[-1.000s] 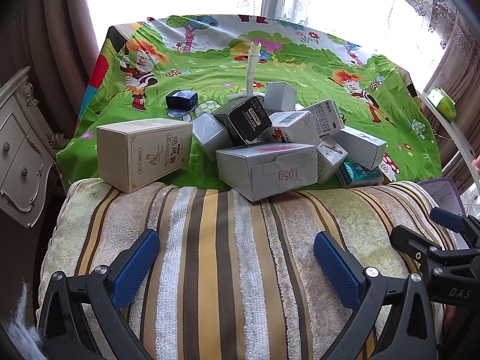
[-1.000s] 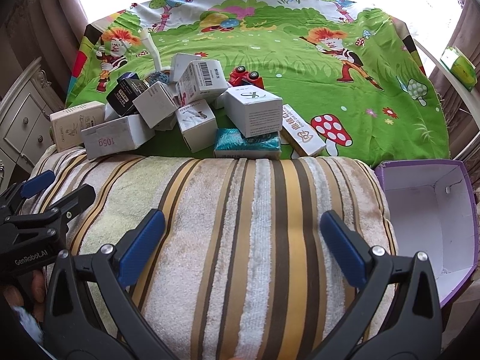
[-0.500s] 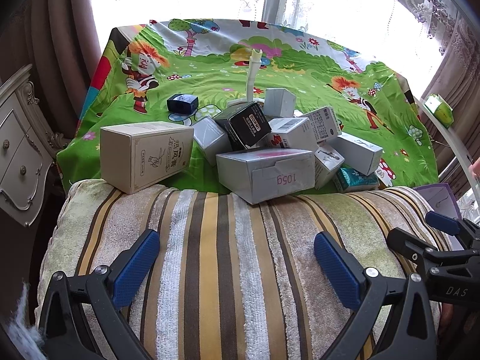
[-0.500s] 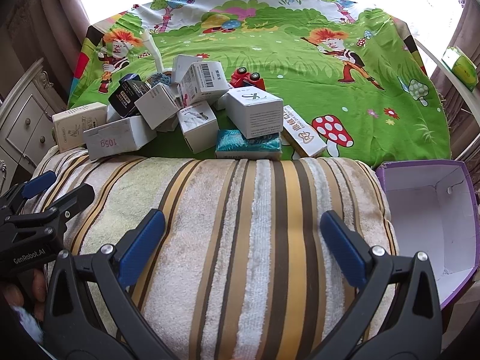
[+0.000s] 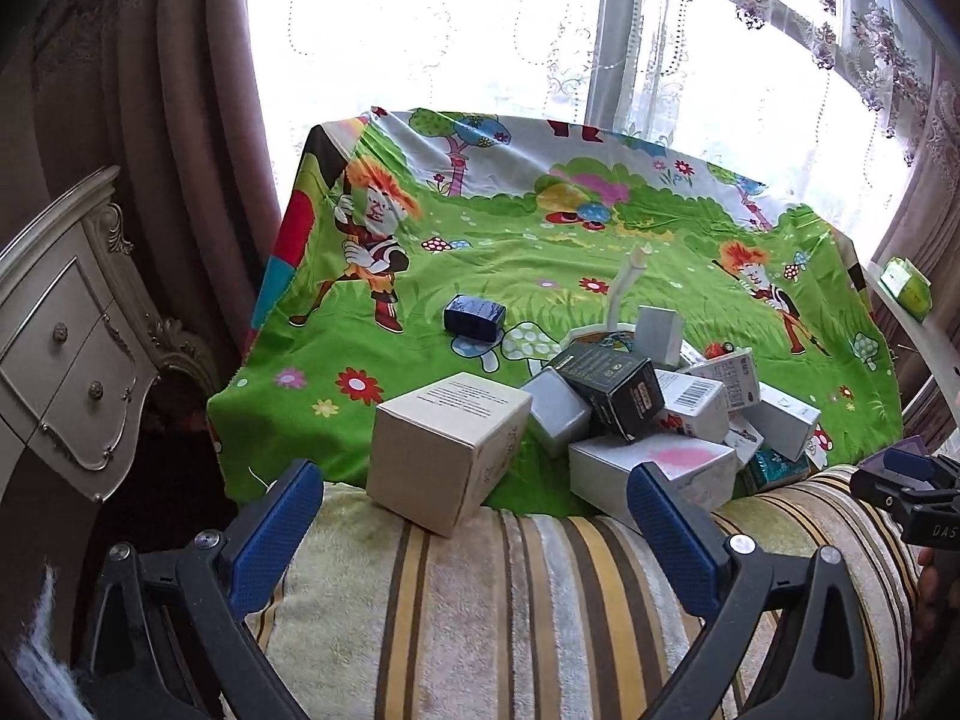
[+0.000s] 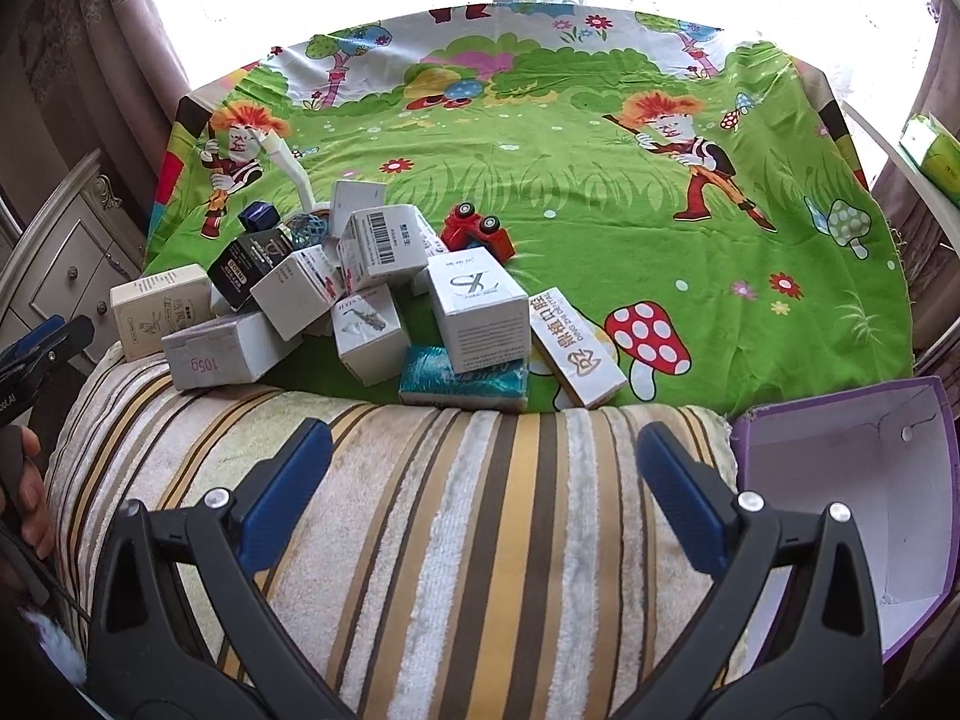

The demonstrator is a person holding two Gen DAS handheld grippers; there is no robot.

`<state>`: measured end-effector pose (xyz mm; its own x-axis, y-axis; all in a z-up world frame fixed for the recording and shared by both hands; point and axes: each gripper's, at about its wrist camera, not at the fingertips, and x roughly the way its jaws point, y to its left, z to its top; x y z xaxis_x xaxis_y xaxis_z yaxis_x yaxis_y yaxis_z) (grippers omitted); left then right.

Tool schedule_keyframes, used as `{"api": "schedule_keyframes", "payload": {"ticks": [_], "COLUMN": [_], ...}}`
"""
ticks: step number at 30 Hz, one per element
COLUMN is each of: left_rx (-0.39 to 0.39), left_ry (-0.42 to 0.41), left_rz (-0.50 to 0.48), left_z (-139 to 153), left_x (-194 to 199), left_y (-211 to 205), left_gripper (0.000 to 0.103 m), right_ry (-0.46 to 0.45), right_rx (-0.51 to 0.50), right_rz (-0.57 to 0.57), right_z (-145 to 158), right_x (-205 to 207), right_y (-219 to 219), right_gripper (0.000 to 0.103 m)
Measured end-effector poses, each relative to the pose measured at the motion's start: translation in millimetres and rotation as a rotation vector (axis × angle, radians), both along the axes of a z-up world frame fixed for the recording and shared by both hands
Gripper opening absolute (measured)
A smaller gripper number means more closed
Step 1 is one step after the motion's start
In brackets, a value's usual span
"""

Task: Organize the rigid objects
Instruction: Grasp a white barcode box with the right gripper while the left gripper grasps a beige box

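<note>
Cartoon bedsheet [image 6: 600,192] with piled boxes [image 6: 372,294], purple bin [image 6: 852,480] only in right view, both tools [image 5: 468,516] [image 6: 480,480] spread, empty.

I get strong daylight from the window [image 5: 456,48] behind the far edge of the bed — it blows out to pure white in both views. The cartoon sheet [image 6: 570,138] reads bright and sharp; the curtains [image 5: 180,120] sit dim. Fisheye bending curves every edge, and the corners go black — the boxes [image 6: 336,300] cast soft shadows toward me.
</note>
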<state>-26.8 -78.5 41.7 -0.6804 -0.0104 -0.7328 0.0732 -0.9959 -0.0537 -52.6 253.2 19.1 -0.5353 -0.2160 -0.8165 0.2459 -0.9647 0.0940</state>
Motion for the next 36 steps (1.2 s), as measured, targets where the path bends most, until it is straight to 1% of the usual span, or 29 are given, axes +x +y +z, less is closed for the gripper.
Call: {"api": "schedule_keyframes", "payload": {"ticks": [3, 5, 8, 14, 18, 19, 21, 23, 24, 28, 30, 31, 32, 33, 34, 36], "left_rx": [-0.015, -0.051, -0.070, -0.094, -0.108, -0.108, -0.116, -0.117, -0.118, -0.125, -0.123, -0.123, -0.122, -0.121, -0.119, -0.116], "left_ry": [-0.039, -0.065, -0.100, -0.126, -0.145, -0.148, -0.157, -0.163, -0.166, -0.173, -0.173, -0.172, -0.175, -0.180, -0.185, -0.187], "left_rz": [-0.006, -0.022, -0.069, -0.102, -0.120, -0.129, -0.140, -0.148, -0.151, -0.153, -0.156, -0.157, -0.160, -0.162, -0.165, -0.171], "left_z": [-7.1, -11.3, -19.1, -25.4, -29.3, -29.7, -30.9, -31.9, -32.5, -34.9, -35.1, -35.1, -35.5, -36.5, -37.5, -38.5], "left_x": [-16.5, -26.3, -38.2, -52.3, -59.3, -60.0, -61.3, -62.2, -62.4, -63.4, -63.2, -63.3, -63.5, -64.1, -64.6, -64.4], "left_y": [-11.1, -12.0, -9.9, -8.0, -6.5, -5.9, -5.0, -3.9, -3.4, -1.7, -1.7, -1.4, -1.1, -0.8, -0.2, 0.5], "left_gripper": [0.102, 0.102, 0.102, 0.102, 0.101, 0.098, 0.095, 0.087, 0.086, 0.085, 0.085, 0.083, 0.076, 0.072, 0.065, 0.063], "right_ry": [-0.023, -0.035, -0.045, -0.057, -0.075, -0.079, -0.092, -0.103, -0.105, -0.117, -0.106, -0.093, -0.075, -0.058, -0.039, -0.016], "right_rx": [-0.005, 0.002, 0.026, 0.047, 0.081, 0.087, 0.087, 0.090, 0.090, 0.106, 0.105, 0.102, 0.101, 0.096, 0.086, 0.053], "right_rz": [0.029, 0.048, 0.082, 0.132, 0.167, 0.170, 0.182, 0.191, 0.195, 0.189, 0.169, 0.164, 0.162, 0.169, 0.184, 0.236], "right_z": [-5.2, -9.0, -13.6, -21.8, -29.1, -30.4, -33.0, -35.2, -35.9, -38.7, -35.9, -32.7, -28.5, -23.3, -17.7, -8.6], "right_x": [-18.2, -28.5, -41.1, -61.8, -72.4, -74.0, -76.4, -76.9, -77.2, -78.2, -76.4, -75.3, -74.3, -73.5, -73.1, -74.3], "right_y": [-1.3, -3.9, -10.1, -17.6, -24.7, -25.5, -26.6, -28.2, -28.9, -30.0, -27.3, -26.4, -26.6, -27.8, -30.5, -38.2], "right_gripper": [0.099, 0.099, 0.099, 0.098, 0.090, 0.089, 0.082, 0.076, 0.075, 0.075, 0.078, 0.080, 0.081, 0.082, 0.082, 0.082]}}
